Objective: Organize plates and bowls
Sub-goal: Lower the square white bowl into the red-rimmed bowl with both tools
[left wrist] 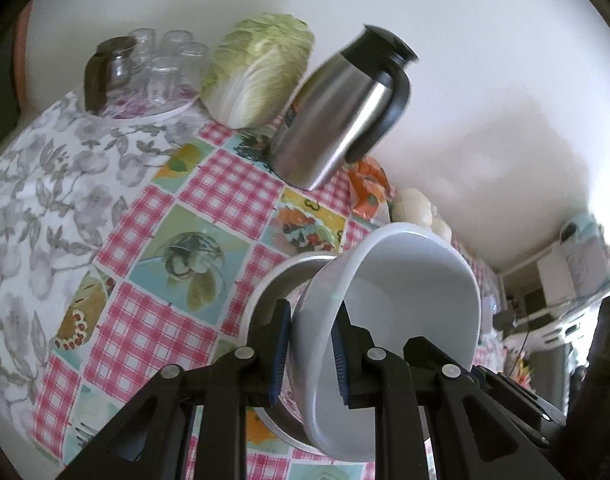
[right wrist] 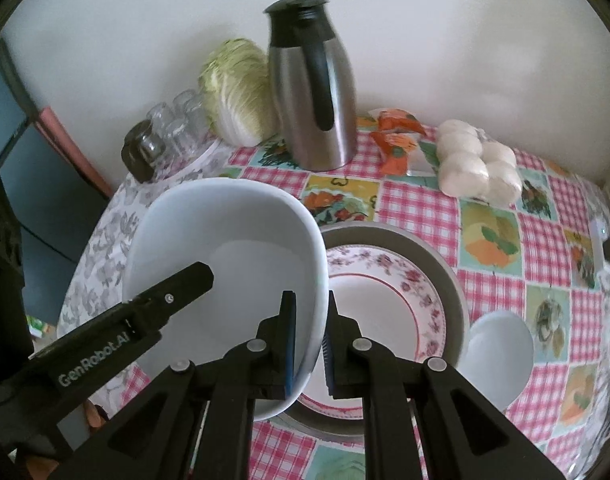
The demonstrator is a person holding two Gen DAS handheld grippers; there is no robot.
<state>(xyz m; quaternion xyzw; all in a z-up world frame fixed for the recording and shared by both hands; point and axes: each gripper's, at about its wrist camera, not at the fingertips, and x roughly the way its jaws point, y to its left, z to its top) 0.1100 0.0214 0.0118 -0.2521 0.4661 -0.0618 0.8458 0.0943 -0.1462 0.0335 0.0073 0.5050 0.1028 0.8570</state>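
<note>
Both of your grippers are clamped on the rim of the same large white bowl (right wrist: 225, 264): the right gripper (right wrist: 308, 344) pinches the wall on its near right edge, one pad inside and one outside, and the left gripper (left wrist: 308, 354) bites the opposite rim the same way. The bowl hangs tilted between them, clear of the table. Just beyond the right jaws, below the bowl, sits a grey dish (right wrist: 445, 264) with a floral plate (right wrist: 385, 304) resting in it, and a smaller white bowl (right wrist: 501, 356) lies beside that dish. Treat the big bowl as stiff, smooth and breakable; glazed rims like this likely slip under narrow pads, so keep both grips square on the wall. Farther off stand a steel thermos (right wrist: 317, 92) and a cabbage (right wrist: 237, 88).
</note>
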